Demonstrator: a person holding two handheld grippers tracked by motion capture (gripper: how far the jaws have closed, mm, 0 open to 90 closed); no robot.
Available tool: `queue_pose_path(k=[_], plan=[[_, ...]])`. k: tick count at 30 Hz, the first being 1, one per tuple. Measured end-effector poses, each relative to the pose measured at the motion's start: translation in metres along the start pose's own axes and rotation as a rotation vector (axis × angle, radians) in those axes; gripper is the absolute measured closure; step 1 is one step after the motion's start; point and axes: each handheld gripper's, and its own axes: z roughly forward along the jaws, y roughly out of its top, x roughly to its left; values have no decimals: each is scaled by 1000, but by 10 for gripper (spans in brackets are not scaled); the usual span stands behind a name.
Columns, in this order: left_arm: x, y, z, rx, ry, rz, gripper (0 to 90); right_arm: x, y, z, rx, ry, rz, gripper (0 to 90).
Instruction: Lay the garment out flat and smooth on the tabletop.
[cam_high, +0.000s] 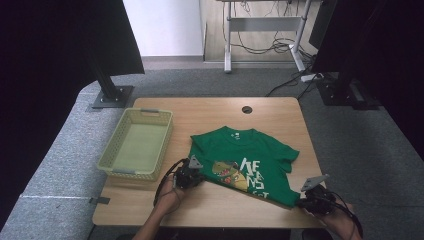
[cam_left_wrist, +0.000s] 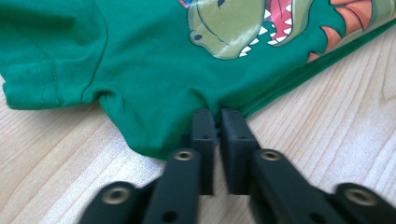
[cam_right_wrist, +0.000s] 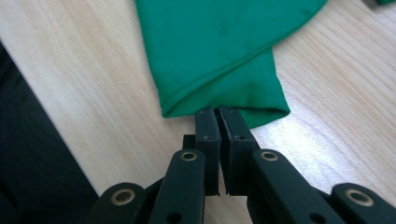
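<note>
Both grippers pinch the green shirt (dinosaur print up) on the desk: left gripper at its side edge, right gripper at its hem corner.

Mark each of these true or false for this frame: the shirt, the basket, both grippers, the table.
1. The green dinosaur-print T-shirt lies on the light wooden table. True.
2. The pale yellow plastic basket holds folded clothes. False: it is empty.
3. The left gripper is closed on the shirt's edge. True.
4. The right gripper hangs wide open above the shirt. False: its jaws are shut on the shirt's folded edge.
5. The basket sits right of the shirt in the high view. False: left.
</note>
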Motion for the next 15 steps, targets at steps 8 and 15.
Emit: queue_pose_path(k=[8,15], plan=[[6,10,-33,-94,-6,-13,879,6,9,-25,-88,63,-15,892],[21,34,-39,-147,28,-18,875,8,18,-42,-152,68,-17,855]])
